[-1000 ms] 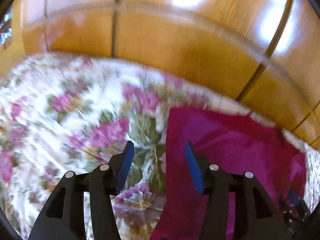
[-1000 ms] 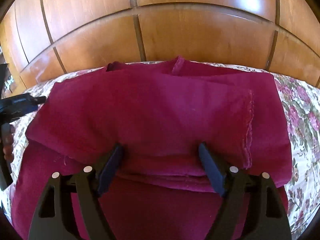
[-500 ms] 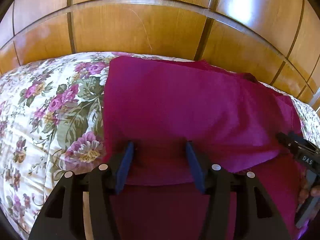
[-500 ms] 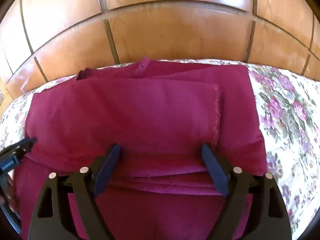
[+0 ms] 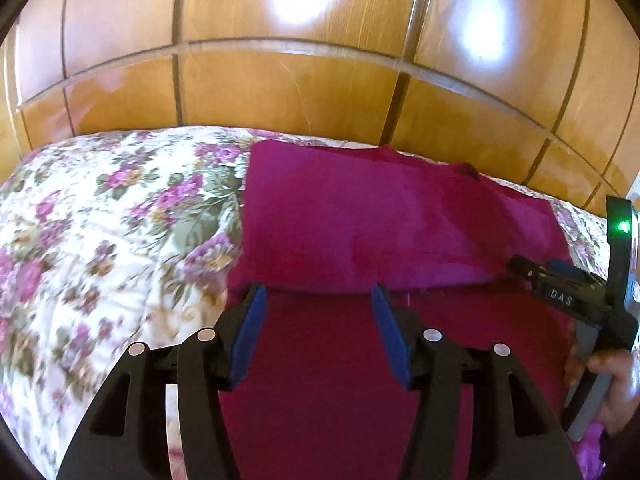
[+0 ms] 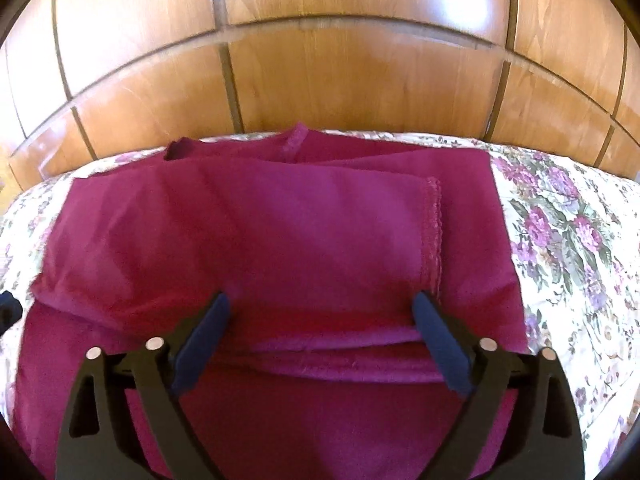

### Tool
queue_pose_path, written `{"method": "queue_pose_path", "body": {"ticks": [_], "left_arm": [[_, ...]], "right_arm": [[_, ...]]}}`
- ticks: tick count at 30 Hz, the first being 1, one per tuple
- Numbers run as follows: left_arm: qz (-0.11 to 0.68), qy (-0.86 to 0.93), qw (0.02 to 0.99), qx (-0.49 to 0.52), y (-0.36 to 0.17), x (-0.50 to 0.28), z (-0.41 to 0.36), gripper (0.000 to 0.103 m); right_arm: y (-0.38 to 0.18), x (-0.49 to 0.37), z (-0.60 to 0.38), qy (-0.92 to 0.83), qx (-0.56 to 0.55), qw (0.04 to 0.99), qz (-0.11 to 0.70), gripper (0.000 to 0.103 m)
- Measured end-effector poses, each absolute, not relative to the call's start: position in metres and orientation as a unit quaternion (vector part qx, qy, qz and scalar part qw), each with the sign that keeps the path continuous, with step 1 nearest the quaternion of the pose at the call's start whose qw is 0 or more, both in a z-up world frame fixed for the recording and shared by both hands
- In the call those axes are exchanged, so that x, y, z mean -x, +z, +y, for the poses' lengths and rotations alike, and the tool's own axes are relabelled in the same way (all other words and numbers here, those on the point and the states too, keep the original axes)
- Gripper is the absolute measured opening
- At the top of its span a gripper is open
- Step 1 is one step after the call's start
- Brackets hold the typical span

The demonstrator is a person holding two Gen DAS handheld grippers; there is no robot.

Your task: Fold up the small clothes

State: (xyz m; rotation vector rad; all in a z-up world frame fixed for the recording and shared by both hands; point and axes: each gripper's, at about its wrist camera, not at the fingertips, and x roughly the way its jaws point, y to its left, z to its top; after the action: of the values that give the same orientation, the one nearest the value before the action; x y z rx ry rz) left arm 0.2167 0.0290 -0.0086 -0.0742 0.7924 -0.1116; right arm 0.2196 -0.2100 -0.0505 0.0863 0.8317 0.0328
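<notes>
A magenta garment (image 5: 360,220) lies folded on the floral bedspread (image 5: 100,232); its upper layer ends in a fold edge across the middle. My left gripper (image 5: 319,300) hovers open just in front of that edge near the garment's left side, with nothing between its blue pads (image 5: 246,332). In the right wrist view the garment (image 6: 260,232) shows a stitched hem (image 6: 434,224) on its top layer. My right gripper (image 6: 321,305) stands wide over the fold edge, its jaws opening, and the pads do not press the cloth. The right gripper (image 5: 560,292) also shows at the left wrist view's right edge.
A glossy wooden panelled wall (image 5: 280,92) rises directly behind the bed. The bedspread (image 6: 560,240) stretches right of the garment. A hand (image 5: 612,380) holds the right gripper's handle. A dark piece of the left gripper (image 6: 8,308) peeks in at the right wrist view's left edge.
My left gripper has swung from above the floral bedspread to over the garment's left part. The right gripper's jaws have spread wider over the fold edge while staying in place.
</notes>
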Motion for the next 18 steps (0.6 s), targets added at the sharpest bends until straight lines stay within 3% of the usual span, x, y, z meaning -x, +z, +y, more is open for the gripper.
{"method": "queue_pose_path", "body": {"ticks": [4,6,18], "left_arm": [[0.385,-0.045,0.921,0.036,-0.005,-0.190,0.036,0.055],[0.385,-0.041,0.921,0.036,-0.006,-0.179,0.039,0.063],[0.393,-0.025,0.918,0.042,-0.019,-0.123,0.065,0.063]], "right_arm": [[-0.039,-0.198,-0.211,0.027,-0.047,0.915,0.400,0.096],[-0.035,-0.185,-0.214,0.028,-0.044,0.913,0.404,0.097],[-0.030,-0.111,-0.251,0.014,-0.020,0.903,0.429,0.100]]}}
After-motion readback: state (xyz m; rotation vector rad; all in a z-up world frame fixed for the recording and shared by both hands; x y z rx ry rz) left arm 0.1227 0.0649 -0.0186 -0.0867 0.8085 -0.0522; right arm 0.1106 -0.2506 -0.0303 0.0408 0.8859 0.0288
